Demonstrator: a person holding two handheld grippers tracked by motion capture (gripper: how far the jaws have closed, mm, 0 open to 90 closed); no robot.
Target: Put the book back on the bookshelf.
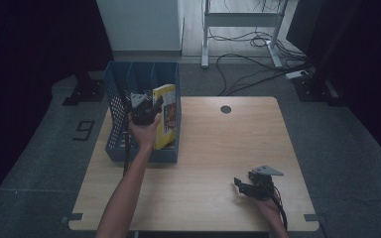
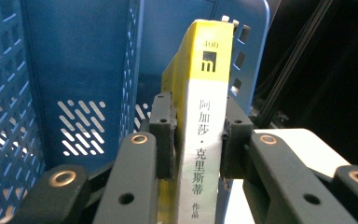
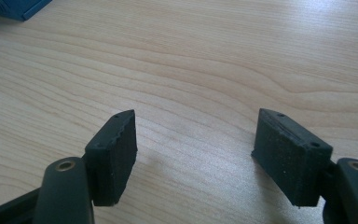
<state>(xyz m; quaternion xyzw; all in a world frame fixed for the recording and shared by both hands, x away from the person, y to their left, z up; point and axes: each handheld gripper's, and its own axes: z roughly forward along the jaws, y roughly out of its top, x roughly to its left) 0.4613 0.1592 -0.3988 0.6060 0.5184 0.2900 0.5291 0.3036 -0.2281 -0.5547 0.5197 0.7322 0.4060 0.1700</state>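
A yellow book [image 1: 165, 115] stands upright in the right-hand slot of a blue file rack [image 1: 116, 126] at the table's left. My left gripper [image 1: 149, 110] is shut on the book. In the left gripper view the black pads [image 2: 164, 135] press both sides of the book's spine [image 2: 204, 140], which is yellow at the top and white with printed characters below. My right gripper [image 1: 243, 186] rests low over the table near the front right. Its jaws stand open in the right gripper view [image 3: 196, 154], with bare wood between them.
The blue rack has several slots with perforated walls [image 2: 79, 126]. A round cable hole [image 1: 225, 109] sits at the far middle of the wooden table [image 1: 218, 148]. Cables [image 1: 258, 69] and desk legs lie on the floor beyond. A corner of the rack [image 3: 14, 7] shows at top left.
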